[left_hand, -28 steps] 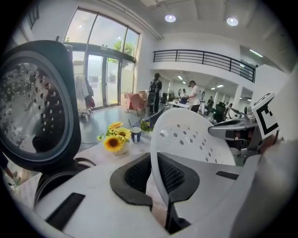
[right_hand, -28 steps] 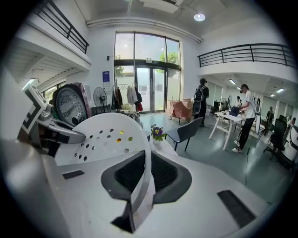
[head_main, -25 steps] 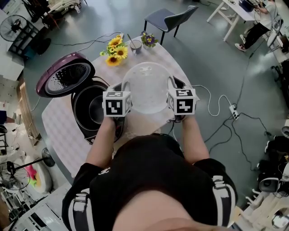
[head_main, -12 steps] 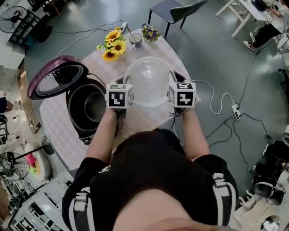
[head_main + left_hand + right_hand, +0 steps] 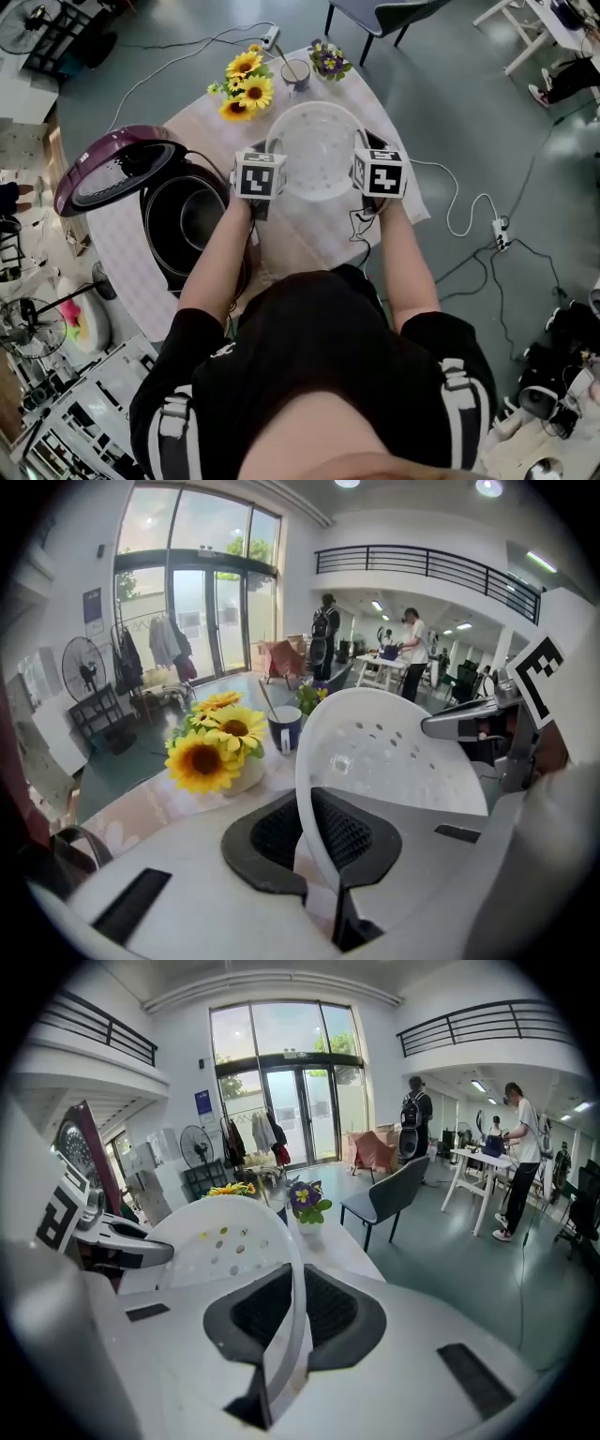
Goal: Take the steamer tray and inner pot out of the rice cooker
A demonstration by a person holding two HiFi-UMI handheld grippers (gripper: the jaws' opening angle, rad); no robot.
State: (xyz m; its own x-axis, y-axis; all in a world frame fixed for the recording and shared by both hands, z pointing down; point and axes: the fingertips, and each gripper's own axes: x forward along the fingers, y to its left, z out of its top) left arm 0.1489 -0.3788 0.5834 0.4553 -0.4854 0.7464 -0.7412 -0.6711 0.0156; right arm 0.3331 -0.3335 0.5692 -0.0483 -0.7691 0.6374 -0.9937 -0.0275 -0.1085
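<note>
Since the earlier frame, both hand-held grippers have carried the steamer tray (image 5: 317, 150) lower and further from the body, toward the flower end of the bench (image 5: 302, 239).

Left hand-held gripper (image 5: 317, 847): jaws pinched on the tray's left rim, with the thin white wall running up between the two dark pads.
Right hand-held gripper (image 5: 284, 1327): jaws pinched on the opposite, right rim in the same way.

Tray: white, perforated, open side up, held roughly level between the two grippers over the bench, right of the rice cooker (image 5: 183, 246). I cannot tell whether its base touches the bench.

Cooker: purple lid (image 5: 105, 178) swung open to the left. The dark inner pot (image 5: 199, 217) sits inside the body.

Beyond the tray stand sunflowers (image 5: 246, 86), a cup (image 5: 296, 71) and a small pot of purple flowers (image 5: 329, 61), all apart from the tray.
</note>
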